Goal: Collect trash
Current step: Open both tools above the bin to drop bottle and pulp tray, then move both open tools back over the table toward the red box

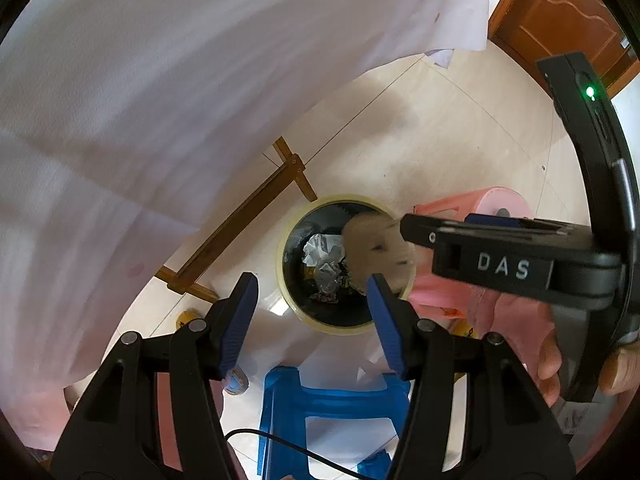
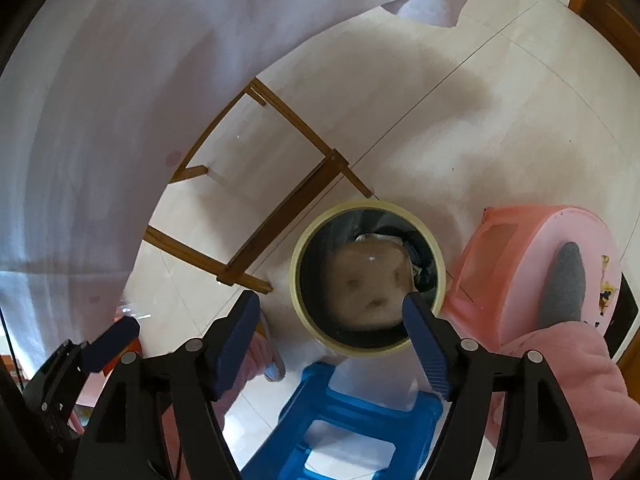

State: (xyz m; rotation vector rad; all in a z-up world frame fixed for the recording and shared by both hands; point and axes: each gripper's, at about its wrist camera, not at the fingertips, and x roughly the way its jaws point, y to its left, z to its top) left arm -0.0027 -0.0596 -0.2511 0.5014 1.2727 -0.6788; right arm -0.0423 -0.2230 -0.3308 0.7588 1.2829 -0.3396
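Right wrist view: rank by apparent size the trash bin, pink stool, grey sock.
1. Pink stool and trash bin look close in size; unsure which is larger.
2. Grey sock, clearly smallest.

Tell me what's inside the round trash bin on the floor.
A blurred tan lump shows over the trash bin opening, with crumpled white paper and wrappers in the black liner. The tan lump covers whatever lies deeper down.
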